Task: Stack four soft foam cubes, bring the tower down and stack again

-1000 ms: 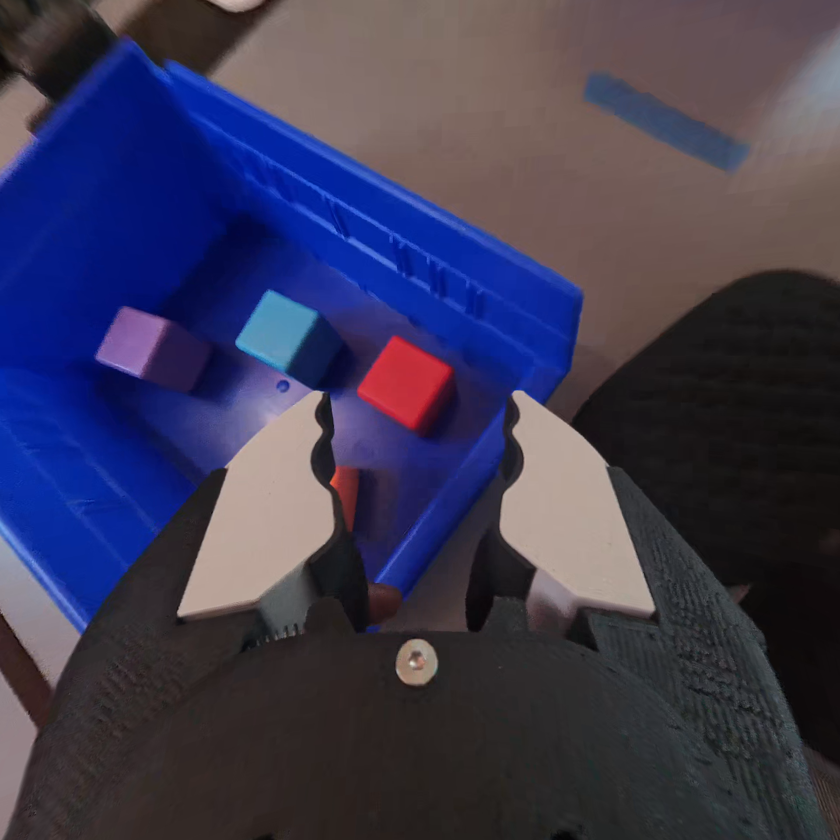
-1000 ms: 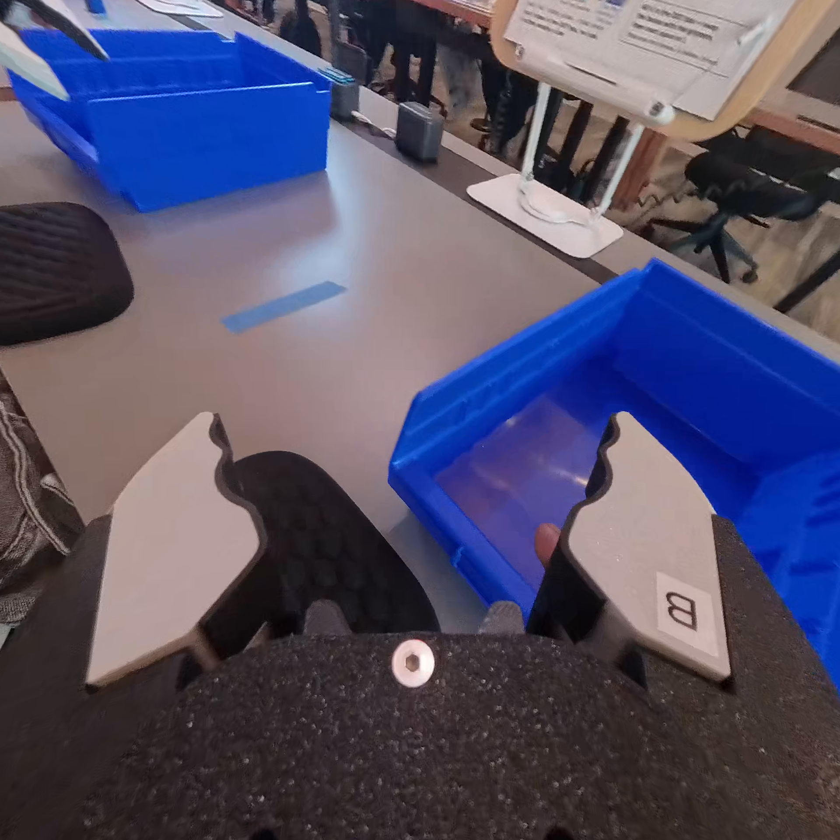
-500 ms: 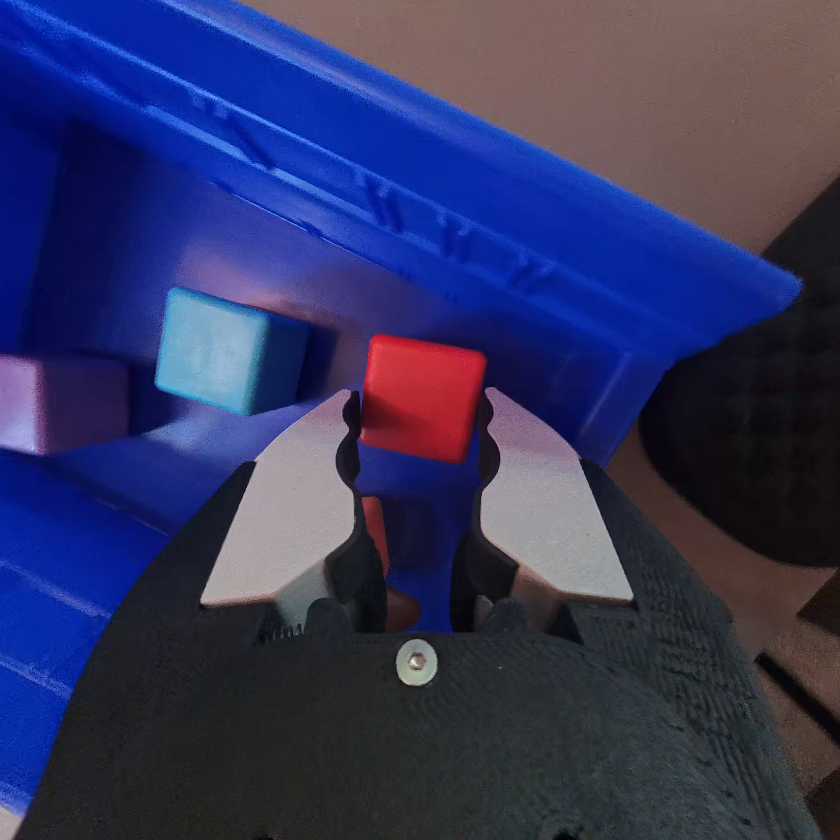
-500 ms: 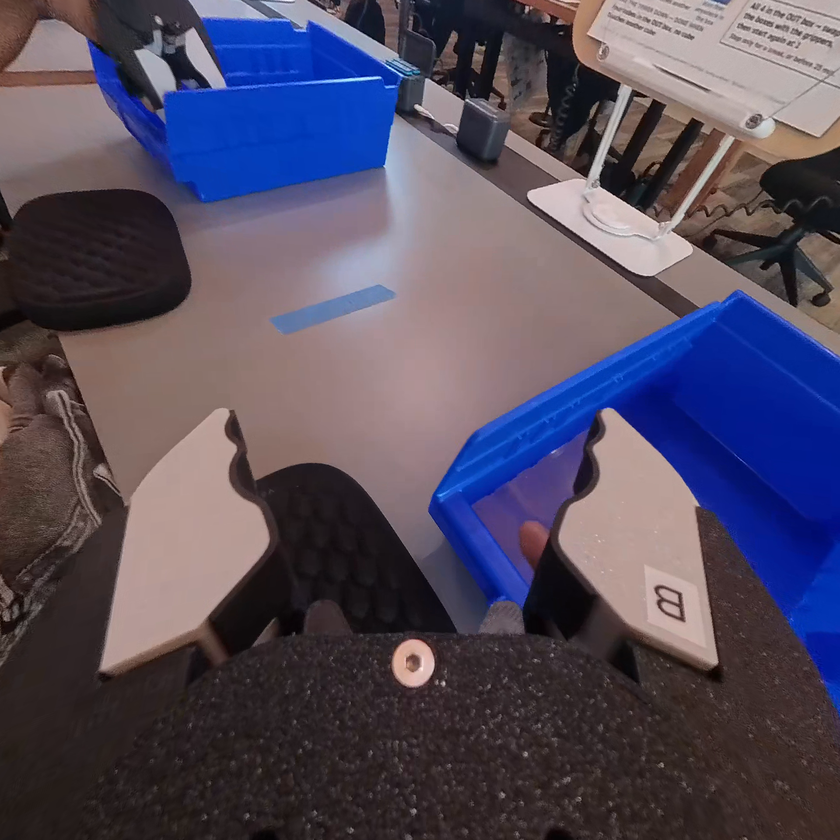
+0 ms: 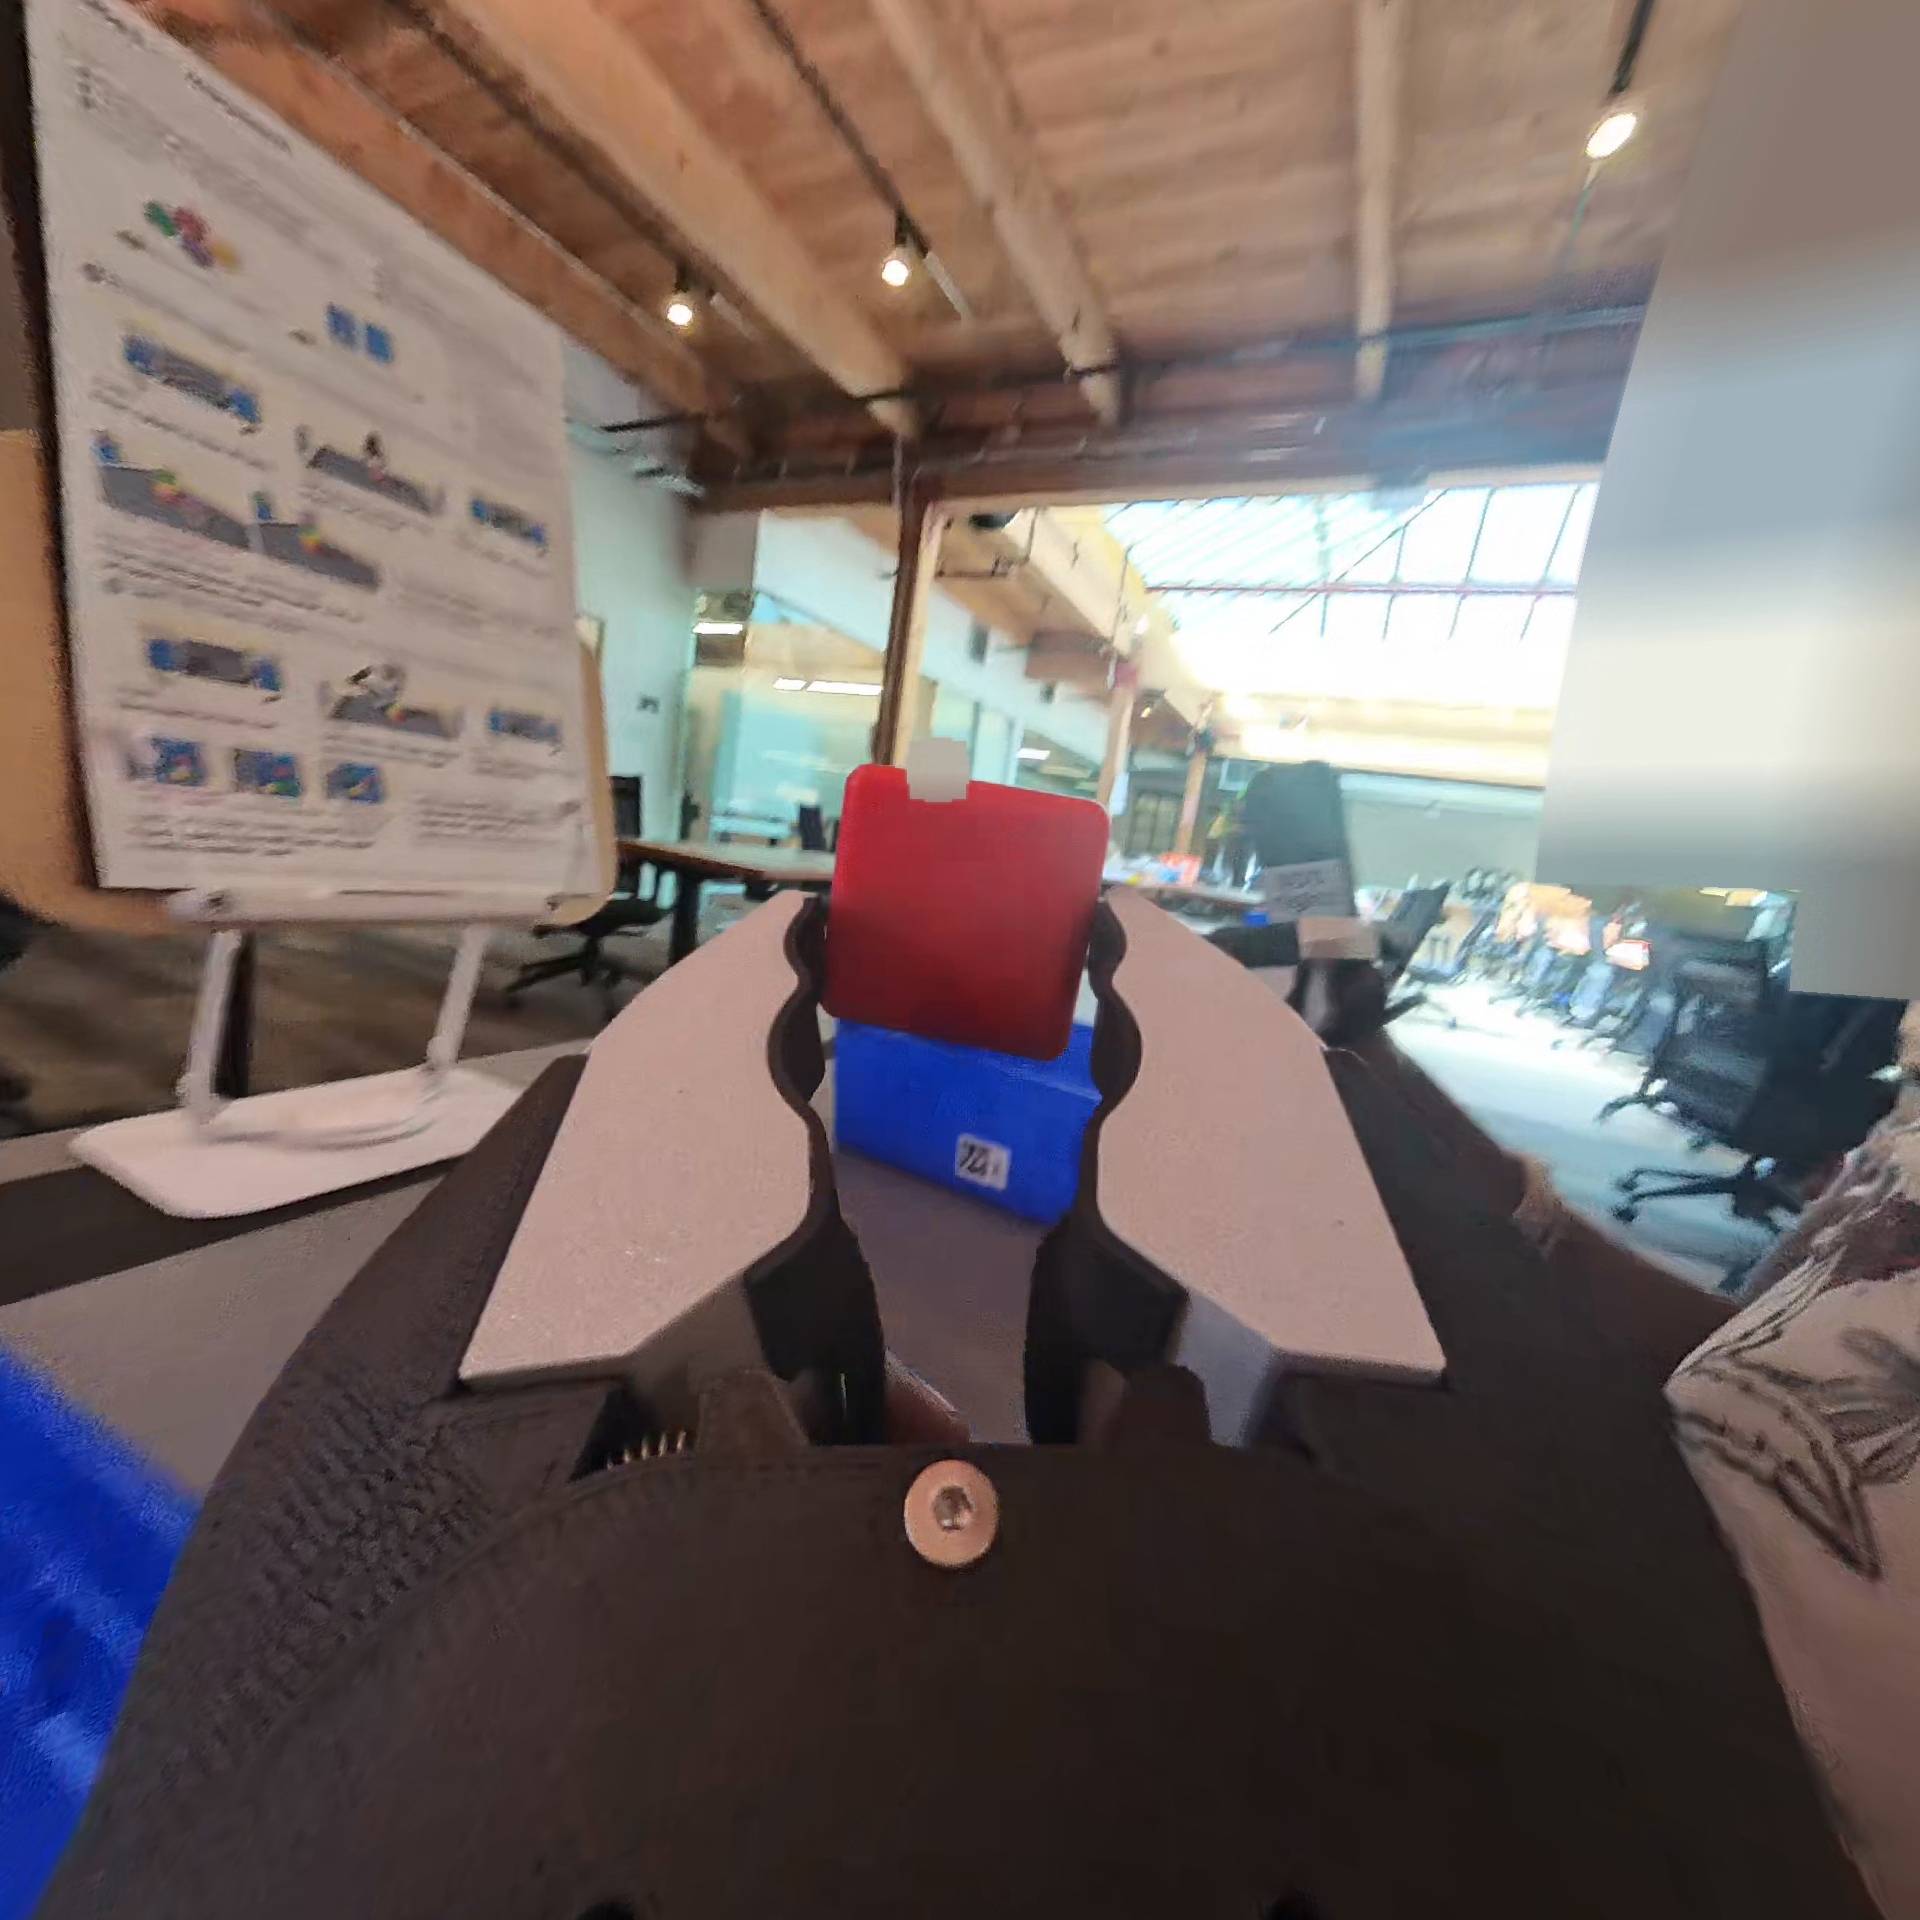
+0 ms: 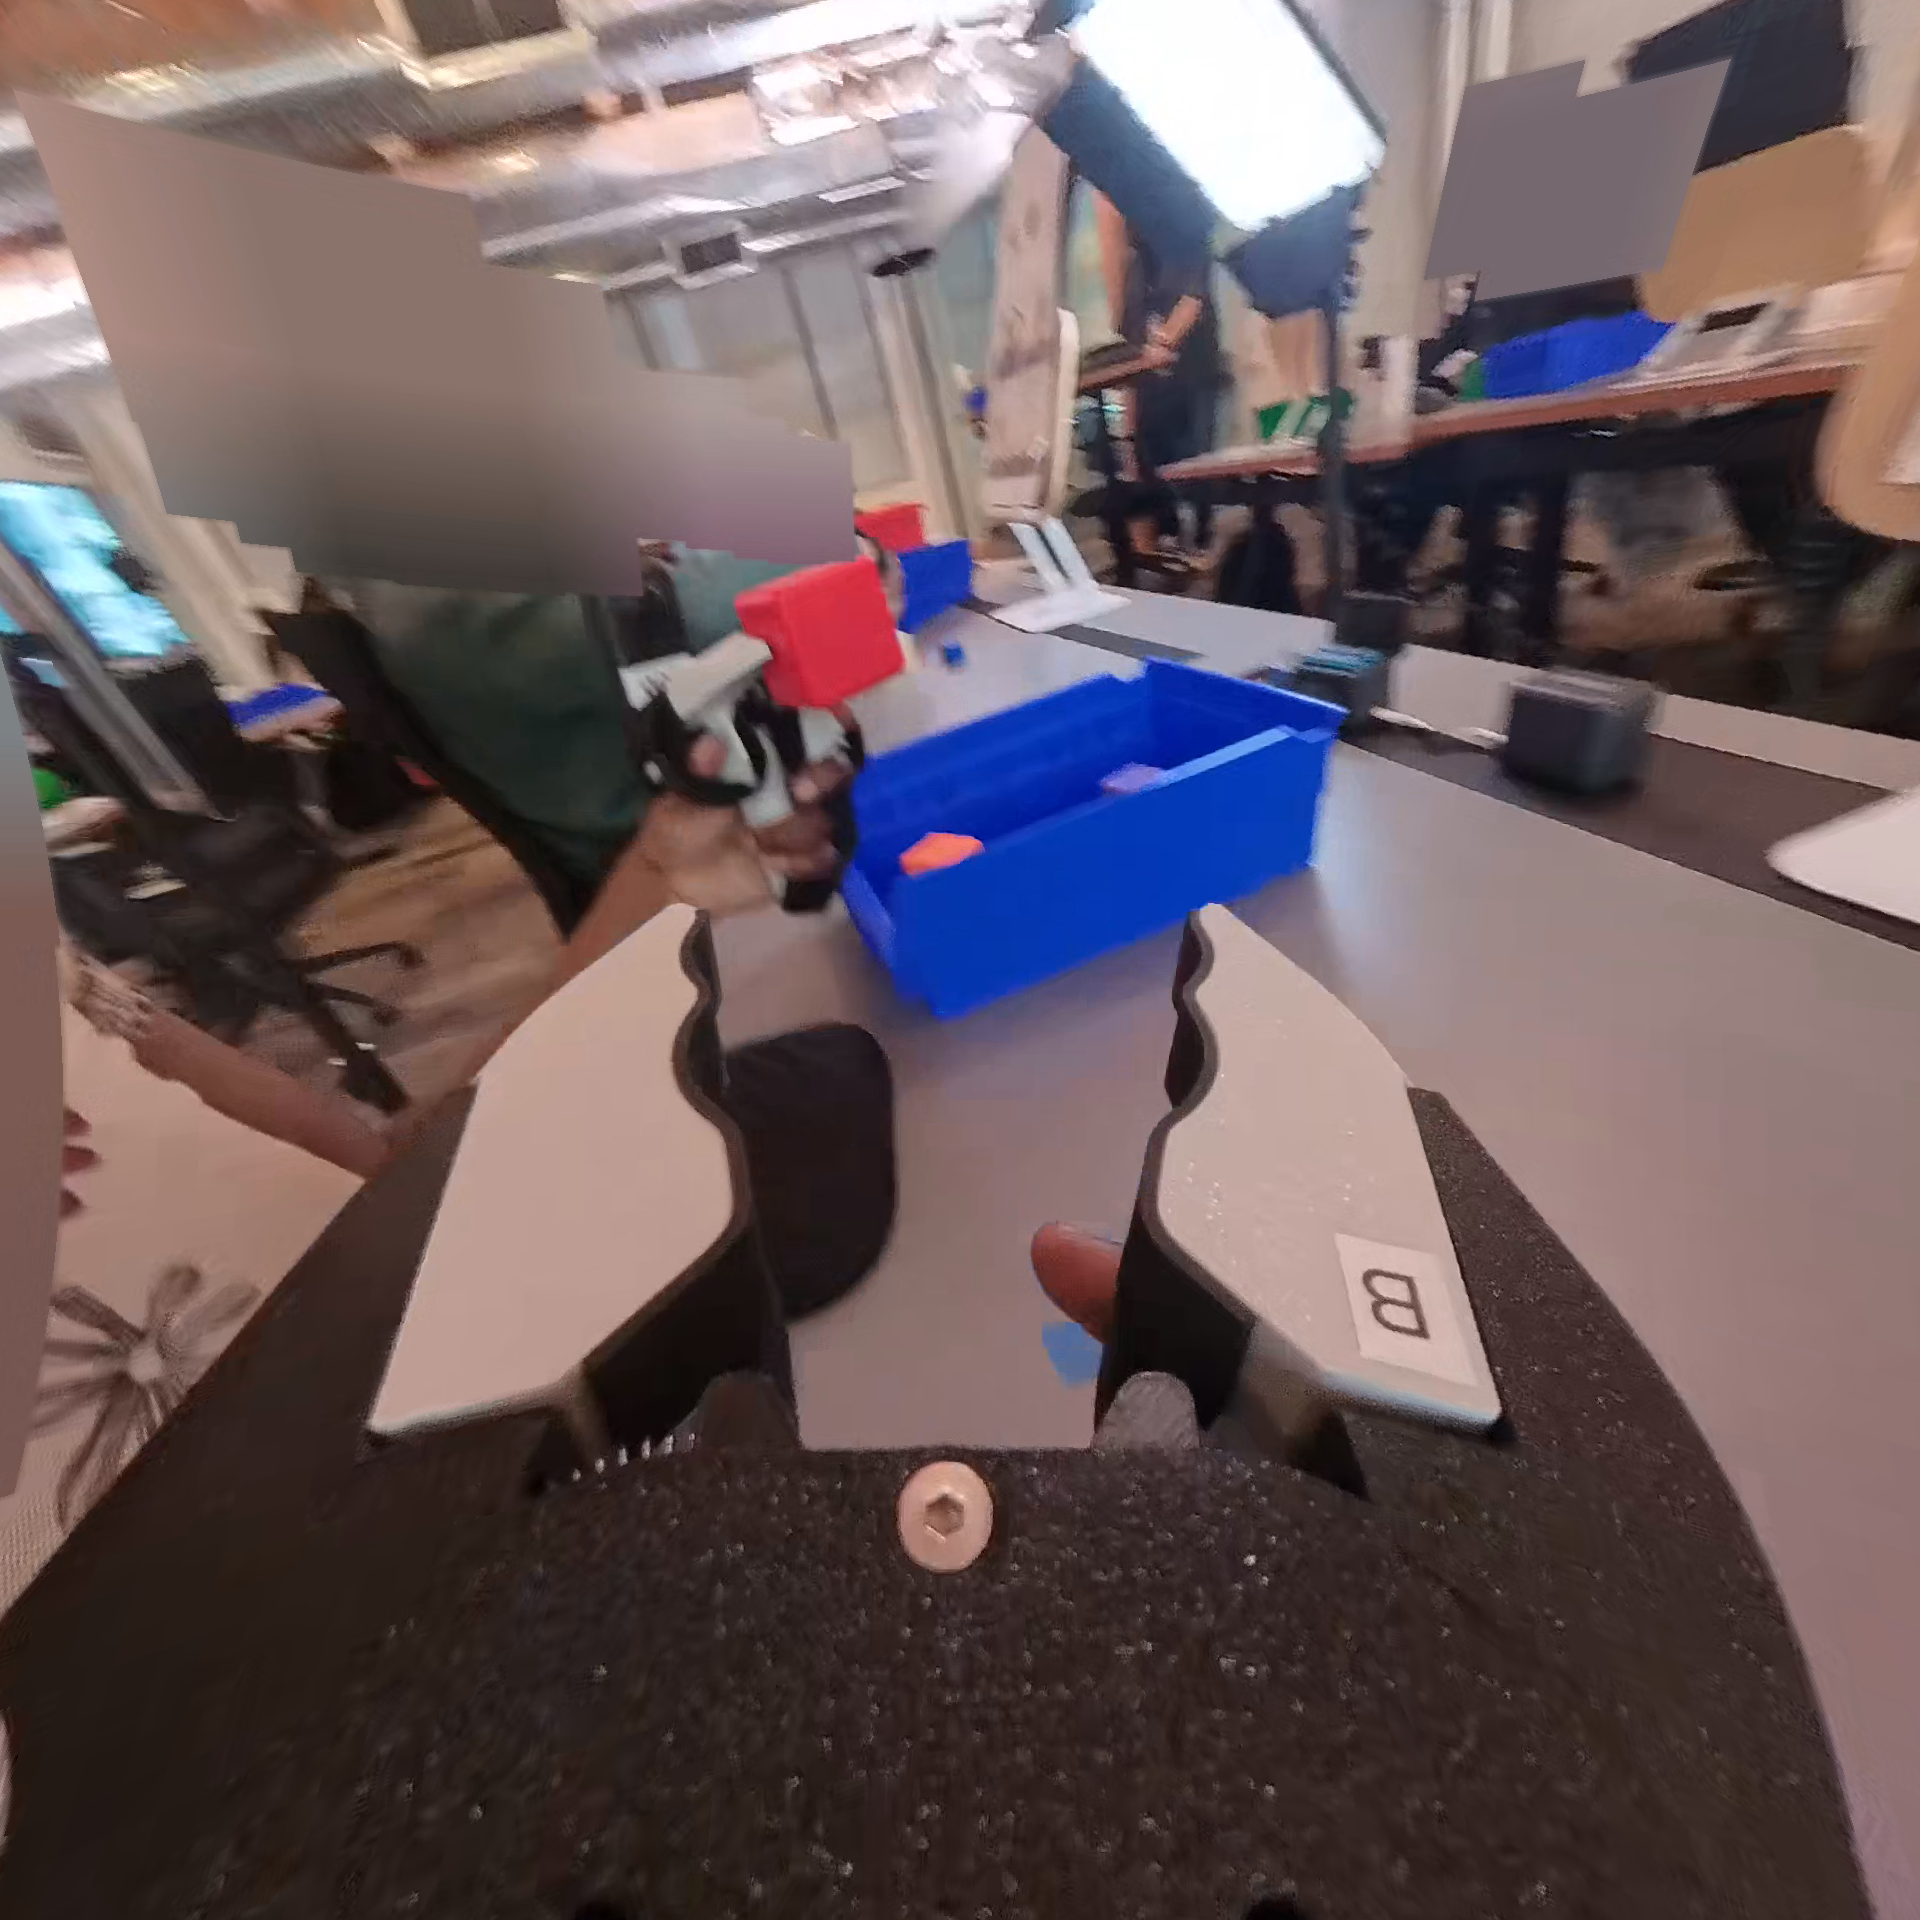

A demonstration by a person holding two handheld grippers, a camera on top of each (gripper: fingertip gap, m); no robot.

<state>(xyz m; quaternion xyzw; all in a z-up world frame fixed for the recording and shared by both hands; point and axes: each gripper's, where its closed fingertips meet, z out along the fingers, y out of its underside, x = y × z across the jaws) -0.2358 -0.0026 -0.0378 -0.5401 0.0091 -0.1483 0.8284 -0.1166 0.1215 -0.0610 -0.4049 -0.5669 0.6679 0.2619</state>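
- Plainly, the left gripper [image 5: 956,935] is clamped on the red cube [image 5: 961,920], raised in the air above the table [image 6: 1558,1039]; the cube's lower corners sit between the two grey fingers [image 5: 675,1132]
- A small pale patch covers part of the cube's top edge in the left wrist view
- From the right wrist view the same cube [image 6: 821,629] shows up clear of the blue bin [image 6: 1091,831], near the bin's left end; that far gripper is blurred and partly hidden by the hand holding it
- Inside the bin an orange cube [image 6: 940,852] peeks over the near wall and a purple cube [image 6: 1138,777] lies farther back; both are mostly hidden, and I cannot make out any other cube in there
- The right gripper [image 6: 940,997] stands wide with nothing between its fingers, over the near edge of the table
- A black pad [image 6: 821,1143] on the table is partly covered by the right gripper's left finger
- Another blue bin [image 5: 966,1132] shows only between the left gripper's fingers, below the red cube
- The sheet on the white stand [image 5: 312,499] is blurred; the stand's base rests at the table's far edge
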